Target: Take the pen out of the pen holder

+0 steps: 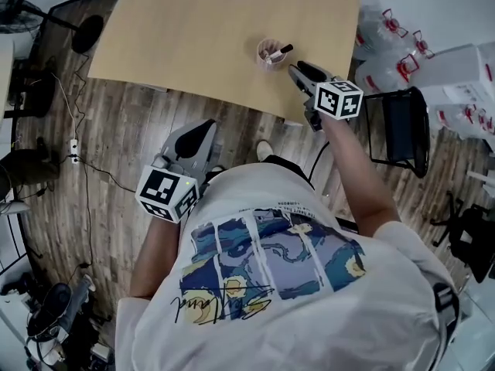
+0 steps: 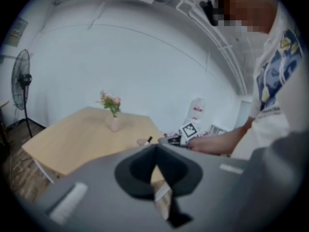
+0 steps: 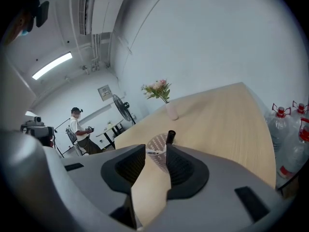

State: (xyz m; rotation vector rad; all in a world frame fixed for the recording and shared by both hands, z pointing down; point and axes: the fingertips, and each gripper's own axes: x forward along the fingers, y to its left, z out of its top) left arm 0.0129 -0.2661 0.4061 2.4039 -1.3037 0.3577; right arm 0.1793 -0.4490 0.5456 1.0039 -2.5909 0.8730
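Note:
A mesh pen holder stands on the tan table near its front right edge, and a dark-capped pen leans out of it. My right gripper hovers just short of the holder, open, with nothing between the jaws. In the right gripper view the holder and the pen's cap show straight ahead past the fingertips of the right gripper. My left gripper hangs over the floor off the table's front edge, jaws shut and empty. The left gripper looks toward the holder.
A vase of flowers stands farther back on the table. Water bottles and a black chair are to the right of the table. Cables run over the wooden floor at left. A standing fan and a person are in the background.

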